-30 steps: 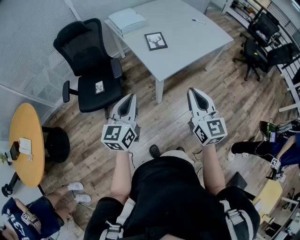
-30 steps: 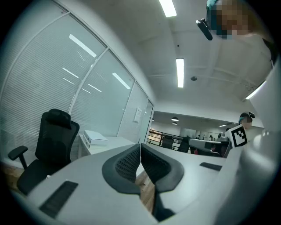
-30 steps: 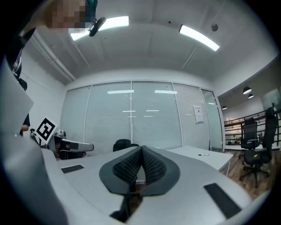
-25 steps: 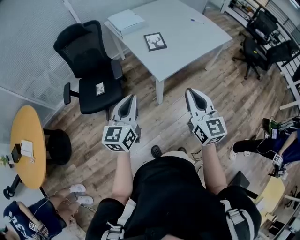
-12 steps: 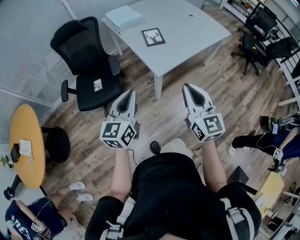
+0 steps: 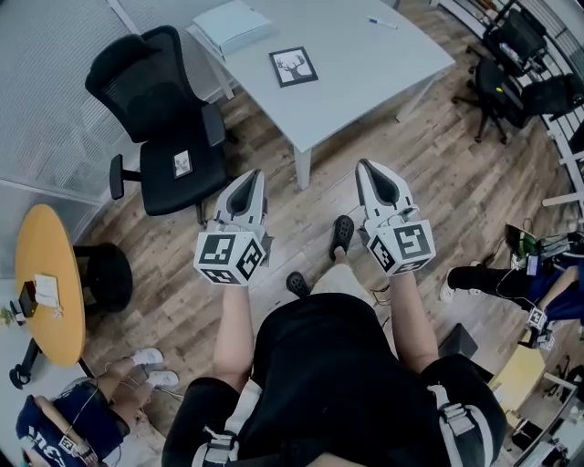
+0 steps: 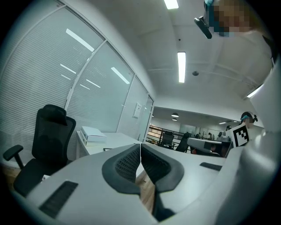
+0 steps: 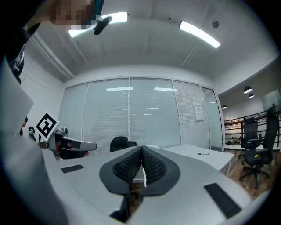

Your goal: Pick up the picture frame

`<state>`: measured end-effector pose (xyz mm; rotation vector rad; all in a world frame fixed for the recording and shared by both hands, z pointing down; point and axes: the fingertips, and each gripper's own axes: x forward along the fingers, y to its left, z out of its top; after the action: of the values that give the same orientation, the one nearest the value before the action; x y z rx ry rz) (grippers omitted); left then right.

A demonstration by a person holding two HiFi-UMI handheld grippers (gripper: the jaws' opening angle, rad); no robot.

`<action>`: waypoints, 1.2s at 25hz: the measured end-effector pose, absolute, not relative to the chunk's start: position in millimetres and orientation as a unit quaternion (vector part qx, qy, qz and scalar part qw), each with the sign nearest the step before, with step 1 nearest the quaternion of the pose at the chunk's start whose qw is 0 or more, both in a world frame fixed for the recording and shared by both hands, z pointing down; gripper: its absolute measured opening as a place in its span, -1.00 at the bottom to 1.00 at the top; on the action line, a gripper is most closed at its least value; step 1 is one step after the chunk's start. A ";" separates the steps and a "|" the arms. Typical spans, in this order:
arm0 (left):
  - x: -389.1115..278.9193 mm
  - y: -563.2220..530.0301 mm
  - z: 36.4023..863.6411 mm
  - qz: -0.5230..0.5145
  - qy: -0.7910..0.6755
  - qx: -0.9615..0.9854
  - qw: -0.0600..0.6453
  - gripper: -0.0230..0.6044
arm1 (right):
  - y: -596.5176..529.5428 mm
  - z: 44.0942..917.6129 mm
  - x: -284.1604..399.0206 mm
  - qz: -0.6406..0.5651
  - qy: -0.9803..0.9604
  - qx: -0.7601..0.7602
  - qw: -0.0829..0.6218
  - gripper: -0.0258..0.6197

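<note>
The picture frame [image 6: 294, 67], black-edged with a dark tree print on white, lies flat on the grey table [image 6: 365, 73] at the top of the head view. My left gripper [image 6: 253, 177] and right gripper [image 6: 364, 169] are held side by side in front of my body, well short of the table and pointing toward it. Both are shut with nothing between the jaws. In the left gripper view the left gripper [image 7: 140, 145] shows its pads pressed together; the table edge [image 7: 109, 141] lies beyond. The right gripper [image 8: 142, 149] is likewise closed and empty.
A black office chair [image 6: 160, 119] stands left of the table. White boxes [image 6: 228, 25] sit on the table's far left corner and a pen [image 6: 381, 22] lies at its far side. A round yellow table [image 6: 46, 283] is at left, more black chairs [image 6: 520, 64] at right. People sit at the lower corners.
The table and frame have slid slightly left and up in the head view as I stepped forward; a foot now shows ahead of my body. Both grippers stay shut and level.
</note>
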<state>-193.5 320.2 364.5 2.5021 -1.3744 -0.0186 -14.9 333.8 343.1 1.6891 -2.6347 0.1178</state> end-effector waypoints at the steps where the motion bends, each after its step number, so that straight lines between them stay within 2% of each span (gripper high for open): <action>1: -189.9 309.5 364.3 -0.006 -0.480 0.866 0.143 -0.84 | 321.7 342.3 -12.2 0.037 -0.843 0.537 0.005 -0.87; 17: -72.2 105.8 347.8 0.000 -0.535 0.835 0.127 -0.84 | 97.0 337.0 83.6 0.042 -0.886 0.462 0.009 -0.87; 25: -17.1 46.8 367.6 0.008 -0.557 0.819 0.136 -0.84 | 37.4 356.2 127.0 0.053 -0.901 0.429 0.024 -0.87; 30: -8.7 24.5 384.0 0.024 -0.563 0.813 0.151 -0.84 | 9.6 373.1 137.2 0.075 -0.901 0.426 0.031 -0.87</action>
<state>-8.7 24.5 384.0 2.3336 -1.6158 0.0697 137.2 9.6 373.1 1.3133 -2.7760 0.2311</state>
